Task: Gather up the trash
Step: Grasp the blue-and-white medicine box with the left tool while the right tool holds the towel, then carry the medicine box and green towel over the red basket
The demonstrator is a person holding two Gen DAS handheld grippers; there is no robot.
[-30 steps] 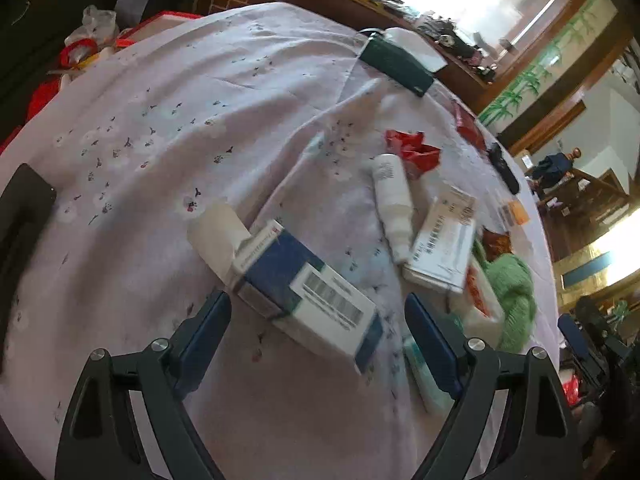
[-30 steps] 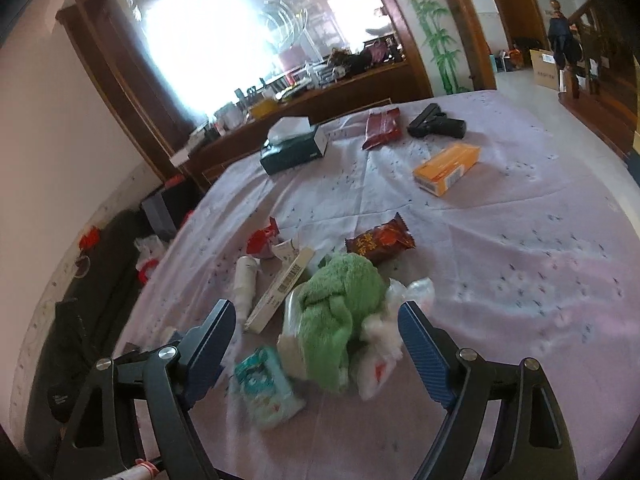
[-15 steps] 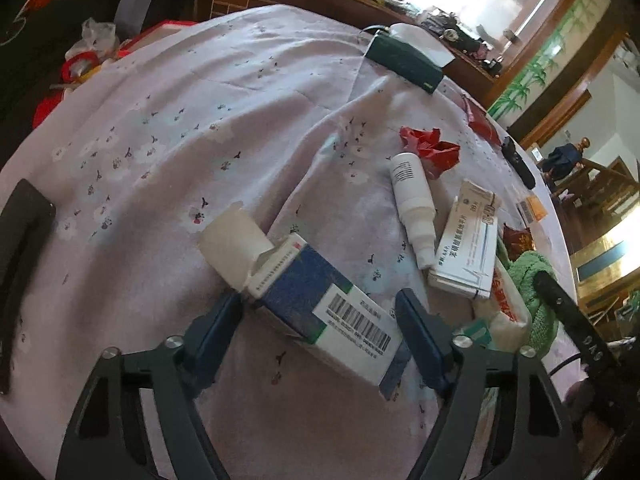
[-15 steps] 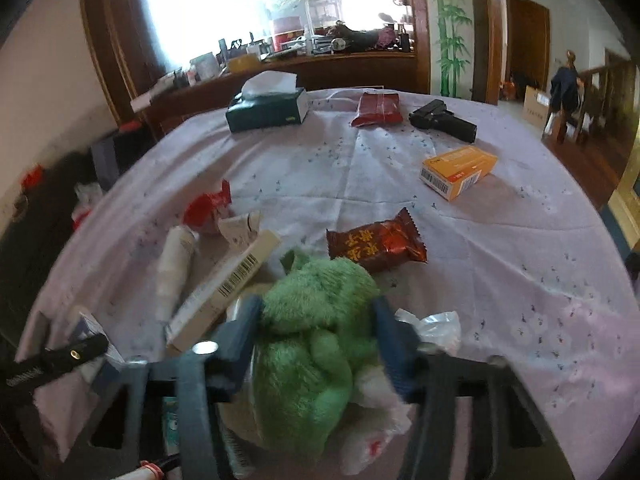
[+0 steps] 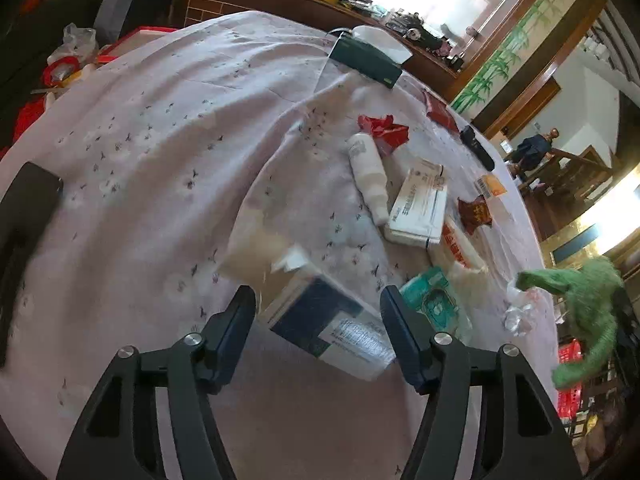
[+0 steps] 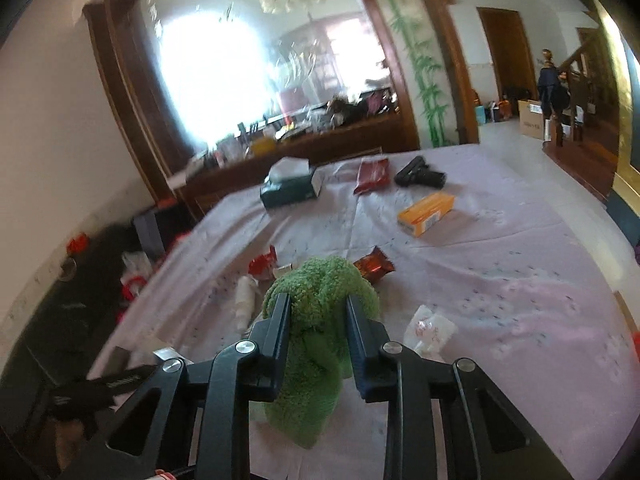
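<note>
A blue-and-white carton (image 5: 344,336) with an open flap lies blurred on the floral tablecloth (image 5: 160,140), between the fingers of my left gripper (image 5: 320,320). Its jaws are closing and both pads touch the carton's sides. My right gripper (image 6: 318,320) is shut on a green fluffy cloth (image 6: 320,280), with its jaws still closing. The cloth hangs clear of the table, and the left wrist view shows the green cloth (image 5: 588,312) dangling at the right. Loose trash lies beyond: a white bottle (image 5: 368,168), a red wrapper (image 5: 384,128), a white box (image 5: 420,204) and a teal tissue pack (image 5: 432,300).
A brown snack wrapper (image 6: 374,266), crumpled white plastic (image 6: 430,328), an orange box (image 6: 426,214), a red packet (image 6: 372,176), a black object (image 6: 420,176) and a dark green tissue box (image 6: 288,192) lie on the table. A black phone (image 5: 24,208) rests near the left edge. A wooden sideboard stands behind.
My right gripper closed on the green cloth and lifted it off the pile. My left jaws narrowed onto the blue-and-white carton, which turned between them.
</note>
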